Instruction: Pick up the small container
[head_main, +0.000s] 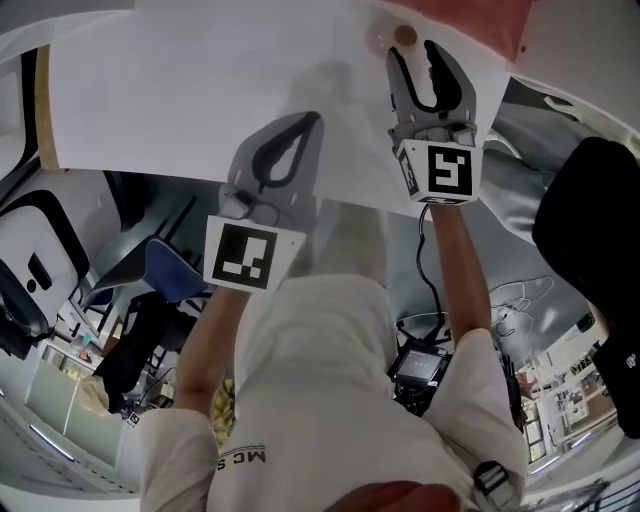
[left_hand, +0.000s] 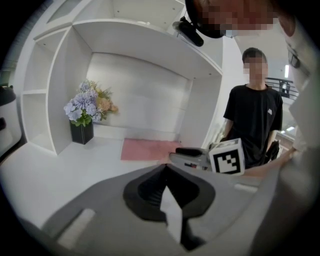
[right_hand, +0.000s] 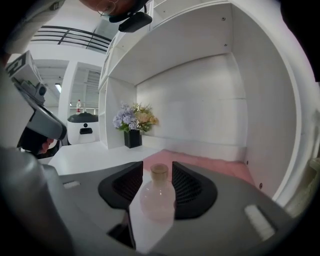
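Right gripper (head_main: 414, 58): I'm holding it spread, small container (right_hand: 157, 197) standing between its jaws.
Left gripper (left_hand: 165, 169): I'm holding it pressed together.

White short-sleeved T-shirt (head_main: 320, 340) with dark lettering. The left gripper (head_main: 313, 117) and right gripper (head_main: 413, 55) are grey and black; each carries 1 white cube (head_main: 250, 253) with black square markers.

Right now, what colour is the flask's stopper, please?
Tan stopper; clearest in the right gripper view.

The white bench (right_hand: 90, 154) carries a pink mat (right_hand: 220, 161), a black pot of flowers (right_hand: 132, 138), and a small container (right_hand: 158, 197) at the mat's near edge.
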